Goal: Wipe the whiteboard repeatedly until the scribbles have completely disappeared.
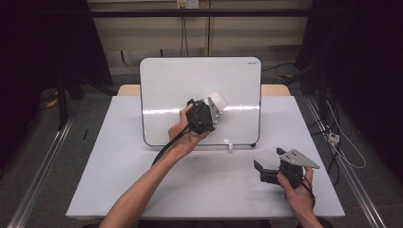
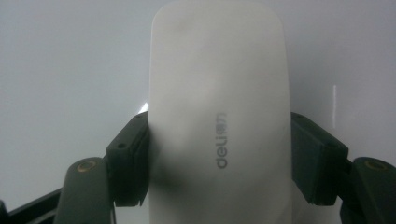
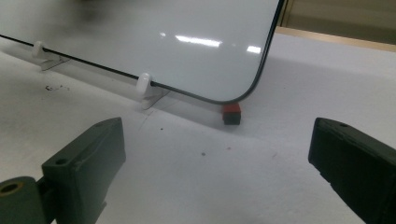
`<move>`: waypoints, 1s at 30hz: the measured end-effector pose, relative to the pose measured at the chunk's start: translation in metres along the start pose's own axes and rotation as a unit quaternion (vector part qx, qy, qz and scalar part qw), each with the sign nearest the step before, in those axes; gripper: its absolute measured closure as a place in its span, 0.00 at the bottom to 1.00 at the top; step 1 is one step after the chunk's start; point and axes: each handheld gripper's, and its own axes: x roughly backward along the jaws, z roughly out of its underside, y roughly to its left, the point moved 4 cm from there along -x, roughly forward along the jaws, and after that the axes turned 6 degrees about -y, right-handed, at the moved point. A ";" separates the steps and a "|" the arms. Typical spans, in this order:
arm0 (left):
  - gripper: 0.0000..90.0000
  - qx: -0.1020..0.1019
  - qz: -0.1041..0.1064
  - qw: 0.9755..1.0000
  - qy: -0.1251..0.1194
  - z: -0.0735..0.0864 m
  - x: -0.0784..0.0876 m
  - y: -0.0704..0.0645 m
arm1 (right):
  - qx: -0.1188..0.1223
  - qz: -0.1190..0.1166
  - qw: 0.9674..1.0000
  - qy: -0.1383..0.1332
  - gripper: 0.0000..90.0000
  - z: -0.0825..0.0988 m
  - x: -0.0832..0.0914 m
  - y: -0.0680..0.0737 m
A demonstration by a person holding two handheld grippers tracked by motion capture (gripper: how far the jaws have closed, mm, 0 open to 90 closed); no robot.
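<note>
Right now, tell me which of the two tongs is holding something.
The left tongs, raised against the whiteboard, clamp a white eraser. The right tongs stand open over the table, holding nothing.

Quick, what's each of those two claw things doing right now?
Left gripper: jaws closed on the white eraser, held at the whiteboard.
Right gripper: jaws open, holding nothing, low over the table.
</note>
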 end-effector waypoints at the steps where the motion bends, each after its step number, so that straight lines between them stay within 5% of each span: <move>1: 0.35 0.002 0.000 1.000 0.004 -0.001 0.000 0.001 | 0.000 0.000 1.000 0.000 0.05 0.000 0.000 0.000; 5: 0.35 0.012 -0.008 1.000 0.004 -0.002 0.000 0.007 | 0.001 0.001 1.000 0.000 0.05 0.000 0.000 -0.001; 18: 0.35 0.050 -0.037 0.998 0.006 0.002 0.007 0.057 | 0.001 0.001 1.000 -0.001 0.05 0.000 0.001 -0.001; 25: 0.35 0.055 -0.039 0.998 0.004 0.008 0.008 0.051 | 0.002 0.002 1.000 -0.001 0.05 0.000 0.001 0.000; 30: 0.35 0.037 -0.027 0.999 0.000 0.021 0.012 0.021 | 0.003 0.002 1.000 0.001 0.05 0.000 0.000 0.000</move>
